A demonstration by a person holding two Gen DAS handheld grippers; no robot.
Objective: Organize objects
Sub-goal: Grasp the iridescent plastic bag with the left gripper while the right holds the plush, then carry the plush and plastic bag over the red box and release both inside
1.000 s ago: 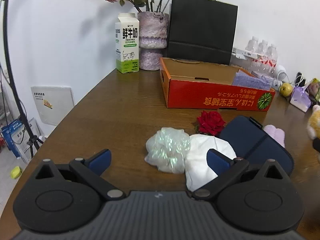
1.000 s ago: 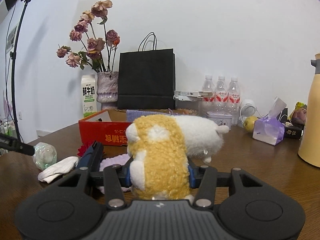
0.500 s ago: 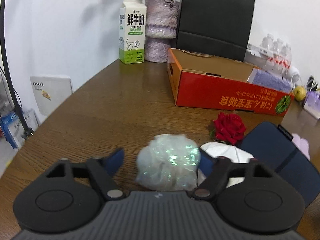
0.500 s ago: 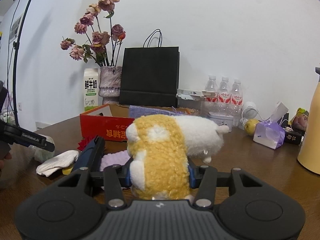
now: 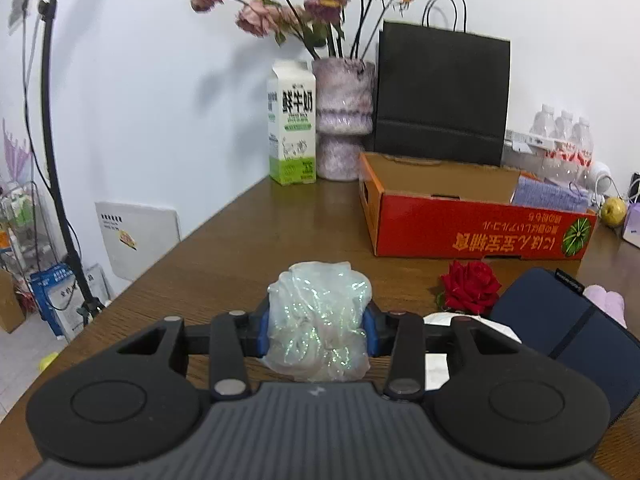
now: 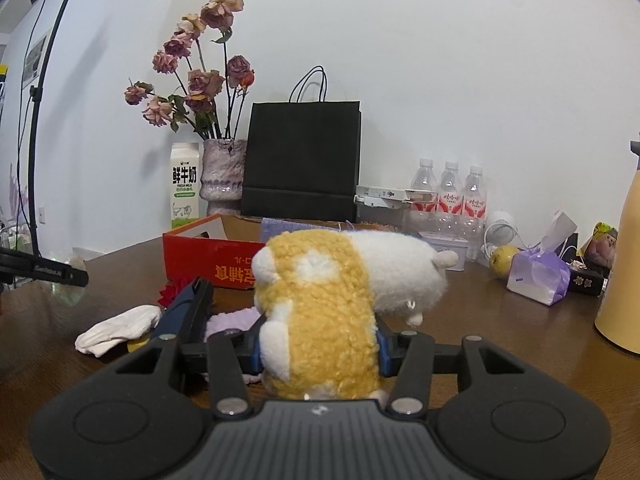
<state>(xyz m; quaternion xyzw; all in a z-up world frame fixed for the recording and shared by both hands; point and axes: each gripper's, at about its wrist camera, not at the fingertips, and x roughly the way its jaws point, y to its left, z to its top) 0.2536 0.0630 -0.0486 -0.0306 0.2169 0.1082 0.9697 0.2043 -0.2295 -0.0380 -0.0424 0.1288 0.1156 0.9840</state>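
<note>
Iridescent plastic first: from the left wrist, the left gripper point(image 5: 318, 330) has the crinkly shimmering bundle point(image 5: 318, 322) between its blue pads, jaws closing and already pressing both flanks as it sits on the wooden table point(image 5: 240, 248). That film looks slippery and springy, so a squeeze this far forward could let it squirt out, or drag the white cloth point(image 5: 472, 332) just beside it. The red cardboard box point(image 5: 472, 228) stands open well beyond, with the red rose point(image 5: 470, 286) and navy pouch point(image 5: 560, 320) in between; a low carry could knock the rose.

Over to the right wrist: the right gripper point(image 6: 318, 350) is clamped on the yellow-and-white plush toy point(image 6: 320, 308) at its rear end. Most of the body hangs forward past the pads, so it may sag or twist loose on a quick swing. The purple towel point(image 6: 234, 316) lies close below and could snag.
</note>
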